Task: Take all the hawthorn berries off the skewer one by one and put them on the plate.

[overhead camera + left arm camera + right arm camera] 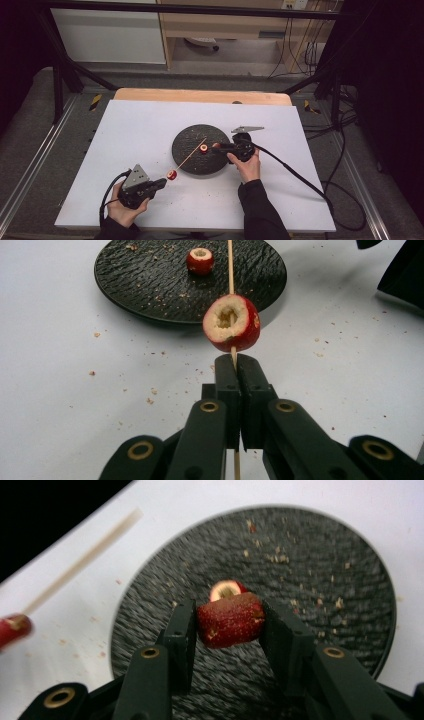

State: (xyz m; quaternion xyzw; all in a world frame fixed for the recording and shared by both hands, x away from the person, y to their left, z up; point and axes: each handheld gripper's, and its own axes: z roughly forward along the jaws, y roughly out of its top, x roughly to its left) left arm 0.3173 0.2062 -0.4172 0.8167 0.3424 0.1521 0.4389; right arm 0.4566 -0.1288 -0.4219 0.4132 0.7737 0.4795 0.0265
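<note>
My left gripper (164,181) (234,362) is shut on the near end of a thin wooden skewer (190,156) (230,265). A cored red fruit piece (171,174) (231,322) is threaded on the skewer just past the jaws, and the skewer's far end reaches over the round black plate (192,162) (150,285) (325,580). Above the plate, my right gripper (216,146) (227,616) is shut on a second red fruit piece (230,619). A third cored piece (204,148) (200,261) (226,589) lies on the plate just beyond it.
The plate sits mid-table on a white sheet (140,125) dotted with crumbs. A cable (295,172) trails from the right gripper off the table's right side. A wooden table edge (200,95) and a dark metal frame lie behind.
</note>
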